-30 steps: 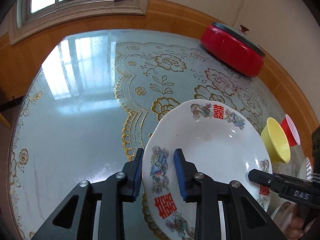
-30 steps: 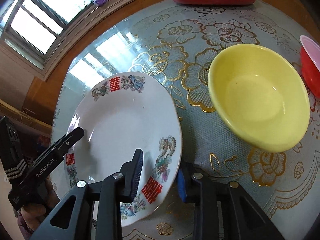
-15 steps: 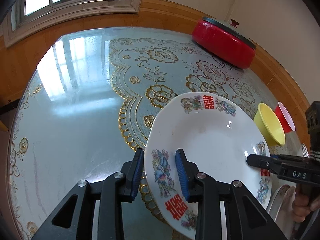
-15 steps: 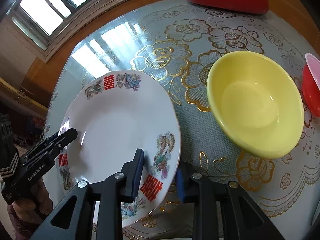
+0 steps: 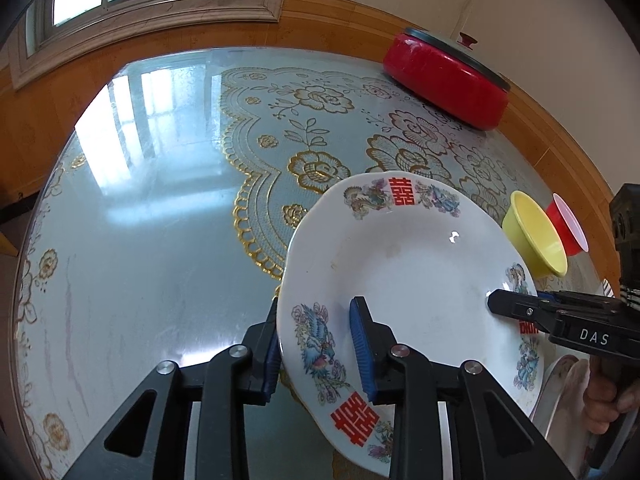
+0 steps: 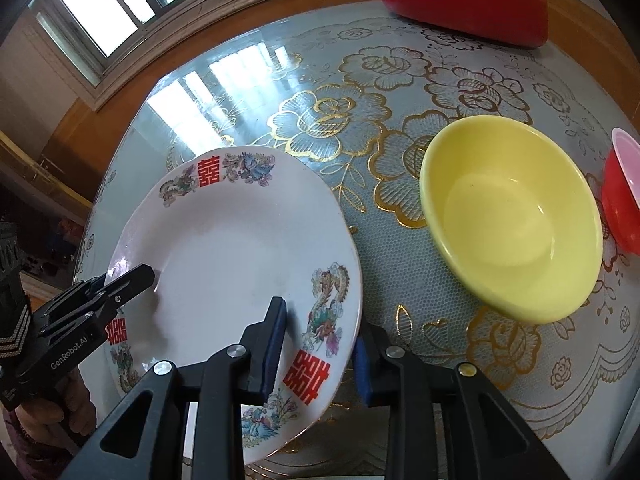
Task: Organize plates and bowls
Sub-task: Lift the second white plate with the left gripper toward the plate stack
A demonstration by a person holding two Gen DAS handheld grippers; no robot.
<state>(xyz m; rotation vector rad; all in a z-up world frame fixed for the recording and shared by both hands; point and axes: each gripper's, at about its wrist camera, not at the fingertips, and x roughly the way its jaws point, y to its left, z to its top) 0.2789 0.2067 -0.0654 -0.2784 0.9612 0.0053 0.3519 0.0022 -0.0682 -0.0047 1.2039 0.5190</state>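
Note:
A white plate (image 5: 412, 272) with red characters and bird patterns on its rim is held above the table by both grippers. My left gripper (image 5: 316, 352) is shut on its left rim. My right gripper (image 6: 320, 344) is shut on its right rim and shows in the left wrist view (image 5: 516, 308). The plate also shows in the right wrist view (image 6: 232, 256), with the left gripper (image 6: 128, 280) on its far edge. A yellow bowl (image 6: 512, 216) and a red bowl (image 6: 620, 200) stand on the table to the right.
A red lidded pot (image 5: 444, 76) stands at the table's far edge. Another plate (image 5: 568, 384) lies under the held one at the lower right. The round glass table (image 5: 152, 216) has a gold floral cloth and a wooden rim.
The plate has been lifted a little higher and drawn slightly back, held by both grippers as before. The bowls and pot have not moved.

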